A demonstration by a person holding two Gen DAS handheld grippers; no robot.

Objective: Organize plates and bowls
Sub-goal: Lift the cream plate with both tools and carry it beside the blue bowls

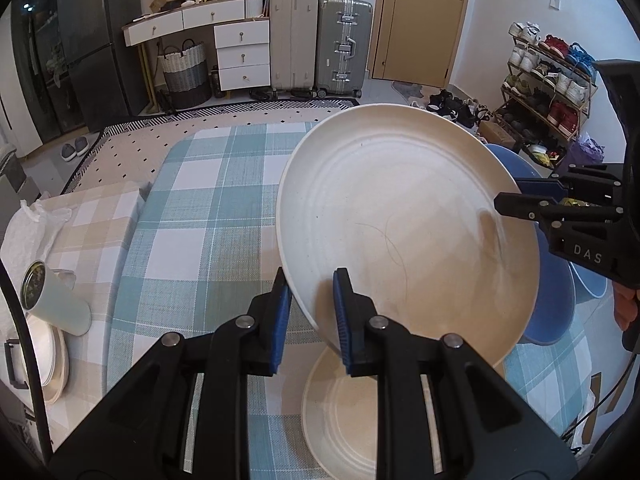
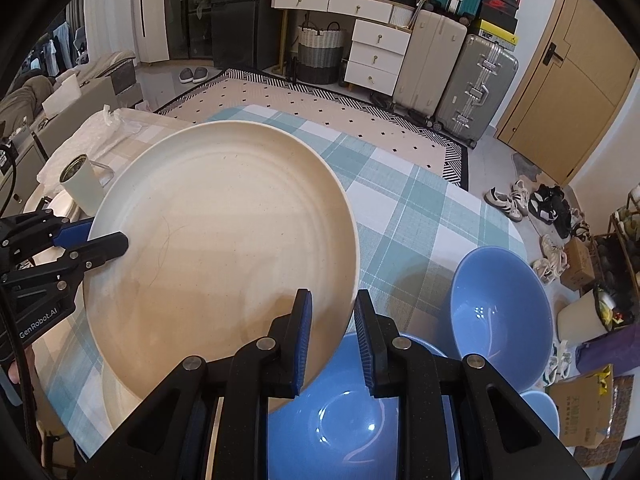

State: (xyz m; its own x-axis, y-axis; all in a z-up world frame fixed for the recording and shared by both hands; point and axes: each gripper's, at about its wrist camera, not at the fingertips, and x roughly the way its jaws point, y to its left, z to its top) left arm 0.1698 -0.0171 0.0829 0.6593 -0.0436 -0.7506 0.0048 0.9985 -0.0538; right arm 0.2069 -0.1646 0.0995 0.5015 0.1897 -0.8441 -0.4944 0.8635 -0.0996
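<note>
A large cream plate (image 1: 404,224) hangs tilted above the checked tablecloth (image 1: 192,208), held at two opposite rims. My left gripper (image 1: 310,304) is shut on its near-left rim, and my right gripper (image 1: 516,196) pinches the rim at the right. In the right wrist view the same cream plate (image 2: 224,248) fills the left half, with the right gripper (image 2: 333,308) shut on its rim and the left gripper (image 2: 108,236) clamped on the far side. A second cream plate (image 1: 344,416) lies on the cloth underneath. Blue bowls (image 2: 500,312) (image 2: 340,412) sit to the right.
A white cylinder with a metal lid (image 1: 56,300) lies at the table's left, beside stacked pale plates (image 1: 52,356) and a crumpled plastic bag (image 1: 32,220). A small blue bowl (image 2: 540,408) sits near the right table edge. Suitcases (image 1: 344,44) and a shoe rack (image 1: 552,92) stand beyond.
</note>
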